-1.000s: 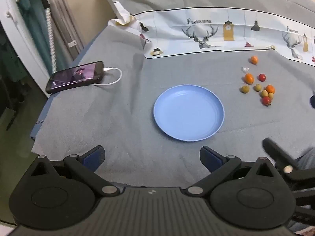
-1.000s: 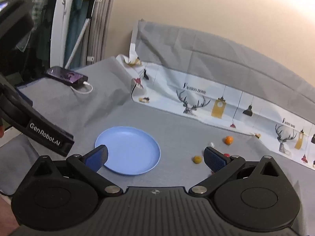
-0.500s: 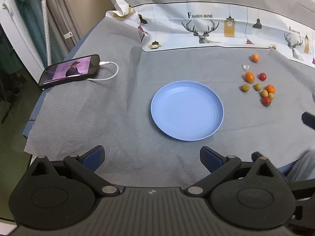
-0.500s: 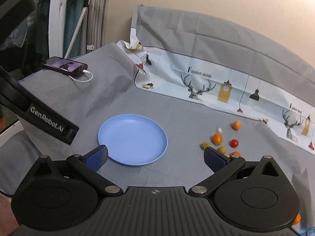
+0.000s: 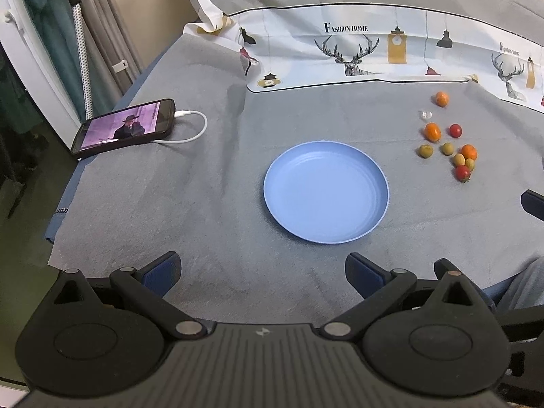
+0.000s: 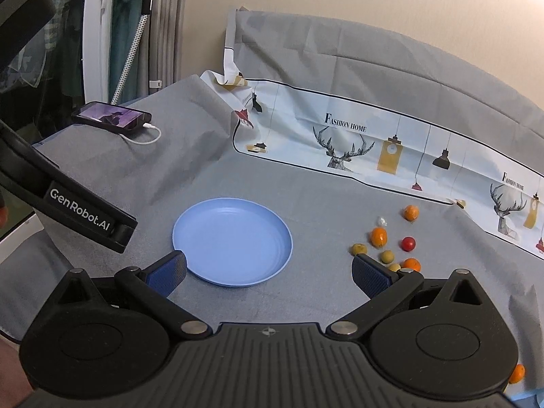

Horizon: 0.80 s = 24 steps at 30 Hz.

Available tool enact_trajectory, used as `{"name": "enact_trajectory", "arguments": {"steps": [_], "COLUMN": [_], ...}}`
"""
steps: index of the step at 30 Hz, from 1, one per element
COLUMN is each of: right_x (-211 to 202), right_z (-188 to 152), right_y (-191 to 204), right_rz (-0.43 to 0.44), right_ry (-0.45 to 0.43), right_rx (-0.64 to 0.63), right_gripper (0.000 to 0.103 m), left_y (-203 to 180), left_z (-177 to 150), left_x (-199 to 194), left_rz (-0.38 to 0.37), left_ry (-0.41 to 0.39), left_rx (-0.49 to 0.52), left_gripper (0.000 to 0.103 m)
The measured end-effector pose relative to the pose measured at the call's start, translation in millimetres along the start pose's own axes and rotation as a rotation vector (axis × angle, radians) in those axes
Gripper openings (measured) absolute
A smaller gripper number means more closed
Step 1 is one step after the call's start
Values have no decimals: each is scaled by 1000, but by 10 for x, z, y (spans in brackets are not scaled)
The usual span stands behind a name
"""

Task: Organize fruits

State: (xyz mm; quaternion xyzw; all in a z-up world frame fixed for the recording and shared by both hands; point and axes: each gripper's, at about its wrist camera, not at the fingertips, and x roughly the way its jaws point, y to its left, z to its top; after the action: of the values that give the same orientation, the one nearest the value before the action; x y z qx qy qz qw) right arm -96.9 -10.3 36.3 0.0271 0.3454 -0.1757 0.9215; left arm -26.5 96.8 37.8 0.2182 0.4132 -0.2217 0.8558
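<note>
The phone (image 5: pixel 125 128) and its cable (image 5: pixel 190 129) lie far left beside the table edge; a wide sweep could snag them. The empty blue plate (image 5: pixel 326 192) sits centre with bare cloth around it. The left gripper (image 5: pixel 261 272) and right gripper (image 6: pixel 268 270) hover spread and empty. The small fruits (image 5: pixel 448 146), clustered right, look round and may roll off the near-right edge if nudged

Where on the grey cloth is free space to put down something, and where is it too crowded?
Bare cloth lies between the phone and the blue plate, and between the plate and the left claw. The plate holds nothing. Right of the plate, the small fruits crowd together.
</note>
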Motion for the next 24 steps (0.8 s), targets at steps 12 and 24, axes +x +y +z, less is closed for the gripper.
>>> {"name": "enact_trajectory", "arguments": {"steps": [12,24], "right_x": [43,69], "right_z": [-29,-280], "right_y": [-61,-1020], "right_rz": [13,-186], "right_ry": [21,-3], "right_rx": [20,241], "right_gripper": [103,103], "left_y": [-61,-453], "left_z": [11,200], "left_x": [8,60], "left_rz": [25,-25], "left_ry": [10,12], "left_rx": [15,78], "left_gripper": [103,103]}}
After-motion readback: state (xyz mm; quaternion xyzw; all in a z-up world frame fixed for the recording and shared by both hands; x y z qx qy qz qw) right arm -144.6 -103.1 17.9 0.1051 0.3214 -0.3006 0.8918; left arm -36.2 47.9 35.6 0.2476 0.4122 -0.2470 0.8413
